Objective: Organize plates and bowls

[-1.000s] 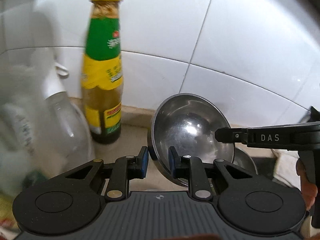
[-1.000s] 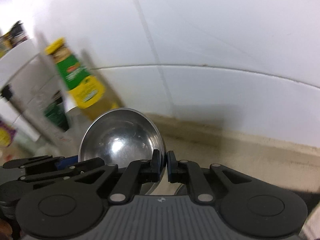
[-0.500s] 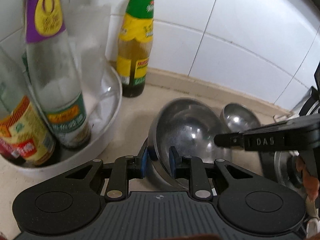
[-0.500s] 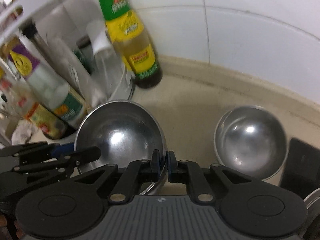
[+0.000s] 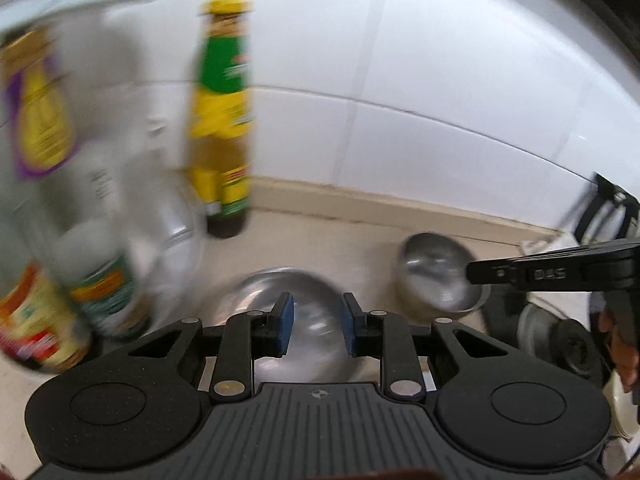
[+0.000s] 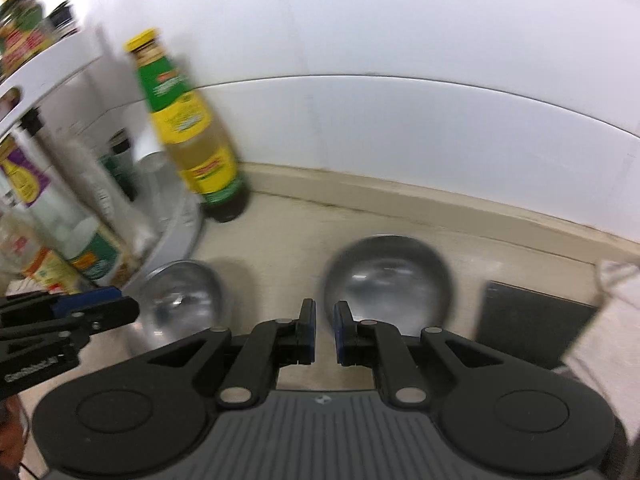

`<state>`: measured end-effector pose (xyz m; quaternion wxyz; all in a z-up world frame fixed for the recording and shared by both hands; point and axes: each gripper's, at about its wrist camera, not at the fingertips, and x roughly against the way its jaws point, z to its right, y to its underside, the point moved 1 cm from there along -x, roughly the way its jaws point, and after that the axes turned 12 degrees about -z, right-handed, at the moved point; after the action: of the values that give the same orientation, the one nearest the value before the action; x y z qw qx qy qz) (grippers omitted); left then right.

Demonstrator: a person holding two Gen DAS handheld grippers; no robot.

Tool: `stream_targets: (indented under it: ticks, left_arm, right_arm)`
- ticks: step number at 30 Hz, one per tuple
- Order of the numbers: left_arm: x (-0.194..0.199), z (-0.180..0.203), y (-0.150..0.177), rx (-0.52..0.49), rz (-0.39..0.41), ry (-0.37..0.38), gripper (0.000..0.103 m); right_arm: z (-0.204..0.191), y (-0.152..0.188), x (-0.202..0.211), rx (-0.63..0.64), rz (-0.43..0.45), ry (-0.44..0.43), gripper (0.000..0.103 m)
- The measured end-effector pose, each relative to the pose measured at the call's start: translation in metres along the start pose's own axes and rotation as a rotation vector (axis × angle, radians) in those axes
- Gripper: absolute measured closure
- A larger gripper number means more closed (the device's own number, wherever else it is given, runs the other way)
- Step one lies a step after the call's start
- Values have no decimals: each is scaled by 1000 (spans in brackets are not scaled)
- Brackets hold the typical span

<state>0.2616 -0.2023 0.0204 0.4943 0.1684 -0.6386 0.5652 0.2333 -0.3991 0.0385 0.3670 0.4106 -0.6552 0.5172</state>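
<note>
Two steel bowls stand apart on the beige counter. The larger bowl (image 5: 292, 304) sits just beyond my left gripper (image 5: 316, 330), which is open and empty; it also shows in the right wrist view (image 6: 180, 300). The other bowl (image 5: 436, 276) lies to its right and shows in the right wrist view (image 6: 388, 280), just beyond my right gripper (image 6: 324, 332), which is open by a small gap and empty. Both views are motion-blurred.
A sauce bottle (image 5: 222, 120) with a green and yellow label stands by the tiled wall. A white round rack (image 6: 176, 224) with several bottles stands at the left. A dark flat pad (image 6: 532, 320) and a white cloth (image 6: 612, 312) lie at the right.
Both grippers let go of the larger bowl, which now rests on the counter. Both have opened and drawn back.
</note>
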Motion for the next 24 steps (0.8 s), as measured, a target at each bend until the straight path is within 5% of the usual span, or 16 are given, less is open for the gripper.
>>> stream_targets:
  ticks: [8,19,24]
  left_arm:
    - [-56,73,-31,-138,-56,14,59]
    - [-148,95,-42,-134,-185,-66,59]
    - [-160,93,-36,-167,-195,-102,73]
  right_arm:
    - [52,3,-8,-94,-14,58,91]
    - [78,-9,-61,-114,-79,-16,89]
    - [76,-8,-71,-86,-80,-20,88]
